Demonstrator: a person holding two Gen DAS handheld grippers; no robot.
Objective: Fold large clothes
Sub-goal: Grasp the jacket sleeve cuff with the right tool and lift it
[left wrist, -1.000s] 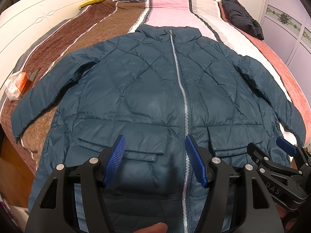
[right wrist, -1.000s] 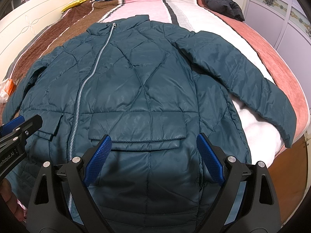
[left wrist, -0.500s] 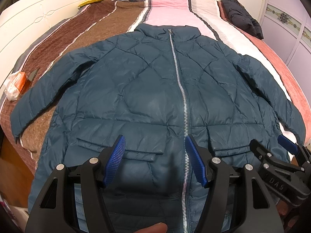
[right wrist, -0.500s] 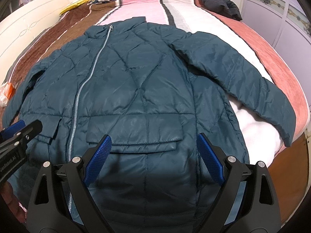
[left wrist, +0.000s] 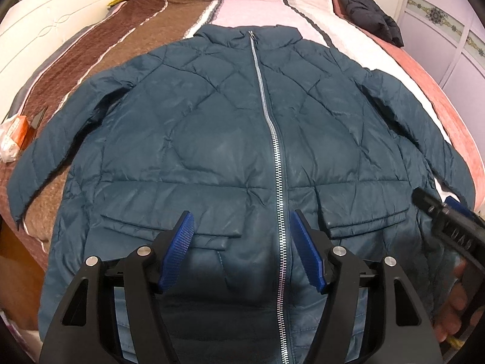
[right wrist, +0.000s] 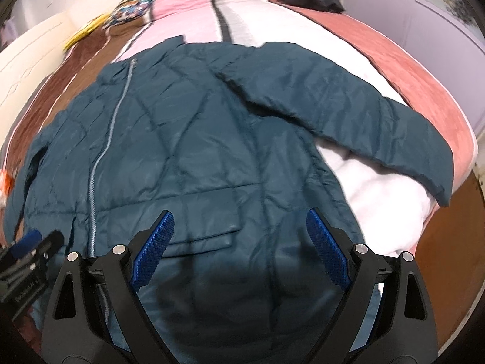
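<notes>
Right gripper body: the black plastic right gripper (left wrist: 454, 212), at the right edge of the left wrist view, carries pale raised letters on its side that look like "DAS", seen turned and partly blurred.
Left gripper body: the black plastic left gripper (right wrist: 27, 251), at the near left of the right wrist view, bears a white printed line along its side, too blurred to read.
Orange and white packet: the crumpled packet (left wrist: 13, 135) at the left bed edge shows print too small to read.
</notes>
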